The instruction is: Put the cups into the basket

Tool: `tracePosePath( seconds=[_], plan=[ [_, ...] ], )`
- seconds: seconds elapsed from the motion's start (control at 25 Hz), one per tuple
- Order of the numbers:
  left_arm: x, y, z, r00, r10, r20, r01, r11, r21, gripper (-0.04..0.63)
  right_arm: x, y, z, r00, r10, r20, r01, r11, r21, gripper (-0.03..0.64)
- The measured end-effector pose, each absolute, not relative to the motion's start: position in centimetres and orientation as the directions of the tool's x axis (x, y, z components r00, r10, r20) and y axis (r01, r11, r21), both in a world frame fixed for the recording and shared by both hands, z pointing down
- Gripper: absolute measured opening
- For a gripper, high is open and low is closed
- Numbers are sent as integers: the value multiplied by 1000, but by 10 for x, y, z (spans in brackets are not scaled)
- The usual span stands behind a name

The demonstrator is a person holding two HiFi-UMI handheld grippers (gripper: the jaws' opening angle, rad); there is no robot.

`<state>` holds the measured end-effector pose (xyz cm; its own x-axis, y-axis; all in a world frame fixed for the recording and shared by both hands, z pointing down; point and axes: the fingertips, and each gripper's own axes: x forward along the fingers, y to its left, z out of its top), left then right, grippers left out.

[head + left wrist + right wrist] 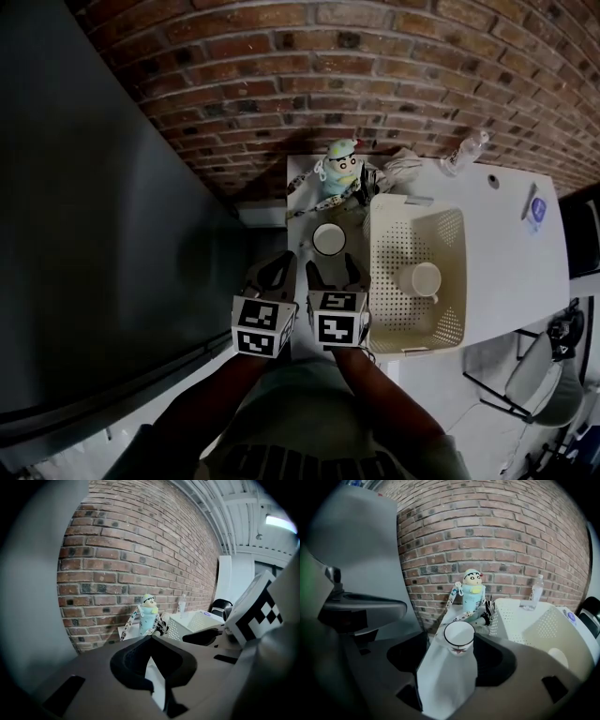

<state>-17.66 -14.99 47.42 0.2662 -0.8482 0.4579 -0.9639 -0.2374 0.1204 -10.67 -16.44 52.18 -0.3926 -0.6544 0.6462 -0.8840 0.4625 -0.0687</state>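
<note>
Right claw (458, 645) spread, empty; a cup (458, 637) stands just ahead. Left claw (151, 638) pressed together. Second cup (419, 279) lies in basket (452, 234).

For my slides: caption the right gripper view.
Open right gripper faces a white cup standing on the table, with the perforated basket beside it.

The right tongs (452, 660) stand open over the white tabletop (445, 686), a dark-rimmed white cup (458, 638) upright between the parted jaw tips. Behind it stands a doll (472, 592); a perforated basket (520, 620) sits right, near a bottle (537, 590).
</note>
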Motion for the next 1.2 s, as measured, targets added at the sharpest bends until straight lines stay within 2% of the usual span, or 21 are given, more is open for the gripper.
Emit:
tracePosePath(
  seconds=[0.28,0.64,1.2],
  plan=[
    [-183,-162,486,267,-837,477,-964,-239,120,6,-101,-179,559,-306,-640,705,-912,410,-23,322],
    [-190,-170,508,273,-811,517,-962,-239,133,6,-104,-191,596,-256,-602,756,-919,395,4,351],
    [-194,-181,528,288,-775,563,-957,-254,141,6,-113,-219,615,-232,-670,706,-923,381,58,365]
  ],
)
